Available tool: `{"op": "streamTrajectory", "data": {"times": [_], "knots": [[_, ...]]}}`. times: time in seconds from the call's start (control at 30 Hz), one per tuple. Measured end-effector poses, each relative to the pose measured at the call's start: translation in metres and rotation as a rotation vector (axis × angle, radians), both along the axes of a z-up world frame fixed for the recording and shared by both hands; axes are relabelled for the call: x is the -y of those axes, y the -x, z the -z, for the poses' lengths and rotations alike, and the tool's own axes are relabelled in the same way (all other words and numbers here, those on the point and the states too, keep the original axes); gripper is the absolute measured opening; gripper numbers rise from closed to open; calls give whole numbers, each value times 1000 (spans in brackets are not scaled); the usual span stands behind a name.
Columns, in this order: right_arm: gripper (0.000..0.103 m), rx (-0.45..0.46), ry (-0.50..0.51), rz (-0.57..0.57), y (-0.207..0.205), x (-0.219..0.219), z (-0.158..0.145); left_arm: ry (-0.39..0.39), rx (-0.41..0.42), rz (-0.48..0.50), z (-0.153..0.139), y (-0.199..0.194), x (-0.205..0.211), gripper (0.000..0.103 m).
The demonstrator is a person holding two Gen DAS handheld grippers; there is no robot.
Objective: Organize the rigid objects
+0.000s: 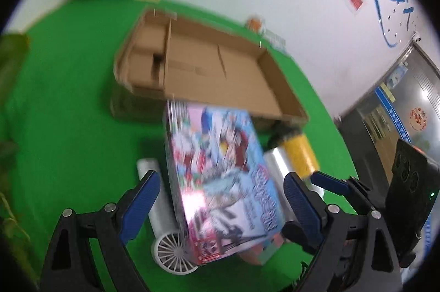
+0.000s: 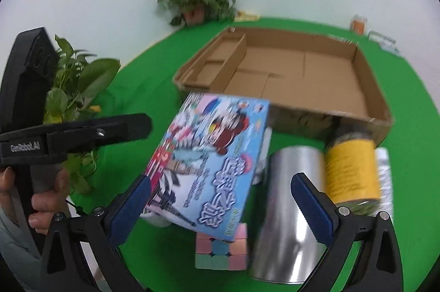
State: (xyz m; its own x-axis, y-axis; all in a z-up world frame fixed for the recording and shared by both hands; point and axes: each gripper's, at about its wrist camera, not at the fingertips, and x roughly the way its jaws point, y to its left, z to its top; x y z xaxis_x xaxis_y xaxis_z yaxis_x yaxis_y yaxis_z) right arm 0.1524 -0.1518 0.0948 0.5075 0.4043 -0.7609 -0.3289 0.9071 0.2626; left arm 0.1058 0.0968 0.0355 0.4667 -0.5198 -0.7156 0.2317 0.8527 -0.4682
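1. The colourful toy box (image 1: 220, 182) is lying tilted on top of other items on the green counter (image 1: 68, 113), just in front of the open cardboard tray (image 1: 214, 63); one end is propped on a white cylinder w/ a spoked end cap (image 1: 172, 250), the other over a pastel cube (image 2: 221, 250).
2. Left gripper (image 1: 220, 198) is being held w/ fingers spread wide on either side of the box; nothing is being gripped, no contact is being seen.
3. Right gripper (image 2: 222, 206) is also being held open, spanning the box's near corner and the silver can (image 2: 288, 215); a yellow-labelled jar (image 2: 352, 171) is lying just beside the can.
4. Judgement: the box is prob. being lined up for pickup & transfer to the tray's large compartment. Fingers should be closed across the short width, near mid-length, so the box is not being levered off its props.
5. Pose: both grippers are being held low, angled down toward the pile, approx. side by side; the left handle and the hand (image 2: 41, 198) on it are being seen at the right view's left edge.
6. Risk: cylinders underneath may be set rolling.
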Motion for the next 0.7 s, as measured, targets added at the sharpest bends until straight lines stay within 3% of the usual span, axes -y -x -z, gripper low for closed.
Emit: {"op": "streamTrajectory", "data": {"times": [0.1, 0.53, 0.63, 0.7], "knots": [[102, -52, -6, 0, -11, -10, 17, 22, -71, 21, 19, -8, -2, 91], [102, -130, 55, 2, -36, -41, 51, 92, -189, 99, 56, -29, 1, 90], [103, -146, 32, 10, -41, -44, 58, 64, -211, 114, 62, -33, 10, 81], [103, -143, 39, 13, -42, -47, 60, 69, -217, 109, 64, -33, 11, 81]]}}
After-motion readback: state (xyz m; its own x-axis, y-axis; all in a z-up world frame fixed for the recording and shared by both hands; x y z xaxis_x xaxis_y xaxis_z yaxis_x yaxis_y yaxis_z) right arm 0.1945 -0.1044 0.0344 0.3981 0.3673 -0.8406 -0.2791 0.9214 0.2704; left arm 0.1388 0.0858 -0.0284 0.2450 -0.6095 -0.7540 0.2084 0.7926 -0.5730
